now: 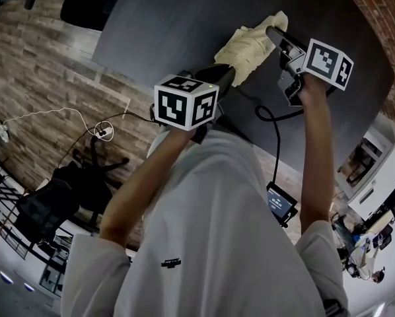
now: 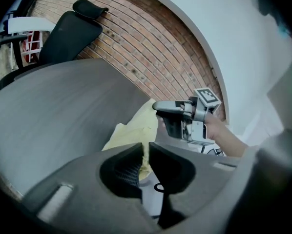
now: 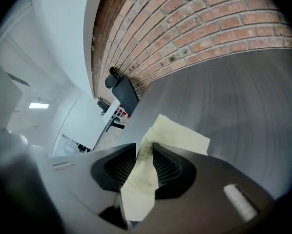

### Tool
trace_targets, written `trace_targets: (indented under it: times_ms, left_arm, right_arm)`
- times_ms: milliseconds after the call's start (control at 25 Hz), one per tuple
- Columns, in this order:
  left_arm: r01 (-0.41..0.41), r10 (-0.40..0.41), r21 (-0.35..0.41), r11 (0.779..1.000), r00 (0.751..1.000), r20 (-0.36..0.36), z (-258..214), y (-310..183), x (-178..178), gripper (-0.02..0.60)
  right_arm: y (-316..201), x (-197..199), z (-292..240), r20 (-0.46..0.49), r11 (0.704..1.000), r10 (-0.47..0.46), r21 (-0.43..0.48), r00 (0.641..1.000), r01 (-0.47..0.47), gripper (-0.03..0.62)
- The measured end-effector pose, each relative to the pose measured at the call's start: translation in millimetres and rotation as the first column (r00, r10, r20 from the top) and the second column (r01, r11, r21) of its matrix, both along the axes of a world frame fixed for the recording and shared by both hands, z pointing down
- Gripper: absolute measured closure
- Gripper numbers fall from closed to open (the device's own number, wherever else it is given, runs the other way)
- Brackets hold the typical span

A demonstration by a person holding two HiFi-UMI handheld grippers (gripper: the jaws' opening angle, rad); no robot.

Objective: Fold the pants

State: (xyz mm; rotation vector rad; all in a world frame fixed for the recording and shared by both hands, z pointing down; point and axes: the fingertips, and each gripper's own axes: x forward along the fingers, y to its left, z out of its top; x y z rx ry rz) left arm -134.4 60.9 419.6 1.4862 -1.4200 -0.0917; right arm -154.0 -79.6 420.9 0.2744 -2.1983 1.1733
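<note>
J: Shirt (image 1: 217, 243), white, fills the near part of the head view, with both forearms reaching out past it to the table (image 1: 171, 25). Where are the pants?

K: The pants (image 1: 250, 45) are a pale yellow bunch at the table's near edge, right of centre, strung between the two grippers. The far part lies on the dark grey top.

J: Left gripper?

K: The left gripper (image 2: 146, 152) is clenched on the pants. Its jaws are nearly together, with a thin fold of cloth pinched in the slit. Its marker cube (image 1: 186, 101) sits above the near table edge.

J: Right one?

K: The right gripper (image 3: 145, 152) has its jaws visibly wider apart. A strip of the pants runs through the gap and hangs toward the camera. The grip looks slack, not pinched. It sits farther and to the right of the left one, at the far end of the bunch.

J: Surroundings?

K: A black cable (image 1: 273, 124) hangs off the near edge to a small screen unit (image 1: 280, 203) below. A brick wall (image 2: 146, 48) stands beyond the far side, with a black office chair (image 2: 68, 30) at the far left.
</note>
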Motion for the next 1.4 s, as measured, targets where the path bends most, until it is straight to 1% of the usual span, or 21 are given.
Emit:
trace_targets:
  times_ms: [120,200,280,360,480,600,800,960,1160,1240,1320,1400]
  left_arm:
    - [0.019,-0.019,-0.02,1.0,1.0,-0.008,6.6,6.7,-22.2,0.535]
    - [0.025,-0.025,-0.034,0.999,1.0,-0.012,13.1,9.2,-34.2,0.535]
    - [0.029,-0.029,-0.049,0.998,0.999,-0.012,20.3,9.1,-44.0,0.537]
    - [0.034,-0.035,-0.066,0.997,0.999,-0.014,25.8,7.9,-50.7,0.535]
    - [0.037,-0.038,-0.098,0.995,0.999,-0.009,36.7,9.3,-58.4,0.535]
    - [0.04,-0.04,-0.137,0.99,0.999,0.006,53.1,13.4,-69.4,0.535]
    - [0.033,-0.025,-0.214,0.976,0.999,0.041,91.1,23.4,-82.8,0.535]
    - [0.015,-0.006,-0.255,0.967,0.999,0.036,114.9,28.6,-87.6,0.535]
    - [-0.043,0.055,-0.268,0.962,0.998,0.038,135.7,31.8,-85.9,0.518]
    - [-0.056,0.066,-0.264,0.963,0.997,0.031,138.2,32.5,-86.7,0.509]
    - [-0.06,0.072,-0.248,0.967,0.997,0.039,133.6,32.0,-89.3,0.509]
    - [-0.072,0.09,-0.217,0.974,0.993,0.072,124.9,31.5,-91.1,0.509]
  right_arm:
    - [1.9,-10.0,-9.1,0.029,1.0,0.015,0.023,0.999,-0.016,0.471]
    - [0.9,-10.7,-11.6,0.028,0.997,0.024,0.068,0.999,-0.026,0.473]
    - [2.5,-6.2,-7.1,-0.008,0.993,0.01,0.119,1.0,-0.009,0.474]
    - [7.8,2.8,1.8,-0.058,0.989,-0.005,0.148,0.998,0.014,0.49]
    - [20.9,15.1,20.6,-0.108,0.991,-0.012,0.134,0.994,0.026,0.504]
    - [30.7,18.1,41.7,-0.138,0.992,-0.006,0.122,0.99,0.023,0.533]
    - [40.6,11.8,70.7,-0.16,0.989,0.001,0.146,0.987,0.022,0.571]
    - [43.9,3.4,84.4,-0.162,0.987,0.007,0.161,0.987,0.02,0.586]
    - [46.9,0.5,101.0,-0.199,0.989,0.022,0.147,0.98,0.007,0.586]
    - [46.9,0.1,101.6,-0.204,0.991,0.033,0.133,0.978,-0.005,0.586]
    - [45.4,-1.1,100.7,-0.21,0.992,0.052,0.124,0.976,-0.026,0.586]
    - [43.1,-1.1,98.3,-0.216,0.991,0.082,0.121,0.973,-0.057,0.586]
